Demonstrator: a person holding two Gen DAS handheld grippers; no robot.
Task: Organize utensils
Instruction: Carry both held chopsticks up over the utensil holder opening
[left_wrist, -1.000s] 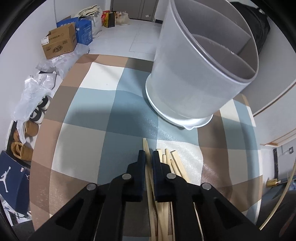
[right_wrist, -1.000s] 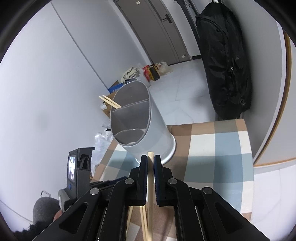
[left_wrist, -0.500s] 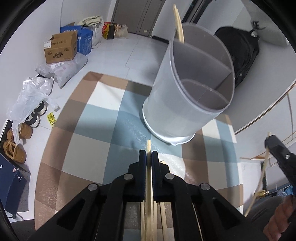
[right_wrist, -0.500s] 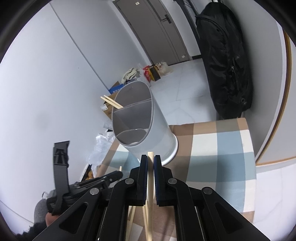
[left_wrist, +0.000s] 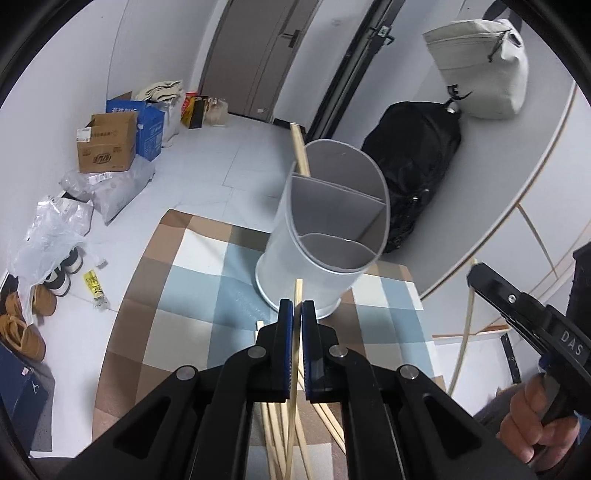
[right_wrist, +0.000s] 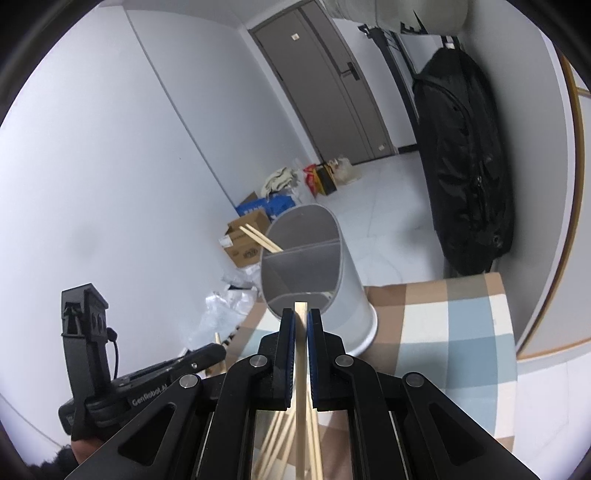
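On the checked desk stands a grey divided holder, tilted as the wrist views show it, with two chopsticks already leaning in its far compartment. Each hand-held gripper has its jaws closed down on a single wooden chopstick: the left hand-held gripper pinches one whose tip pokes out just ahead of the pads and points at the holder's near wall, and the right hand-held gripper clamps another the same way, aimed at the near compartment's mouth. More loose chopsticks lie fanned on the desk below the left gripper. From where I stand, the step looks like carrying both sticks over to drop them in with the pair already stored. To do it well, I'd bring each tip up clear over the rim before tipping the stick down, and aim for the far compartment, not the empty near ones, so like stays with like. Going one hand at a time would keep the two grippers from crowding the narrow mouth, and letting go only once the tip is well inside the wall should stop a stick from glancing off and rolling away
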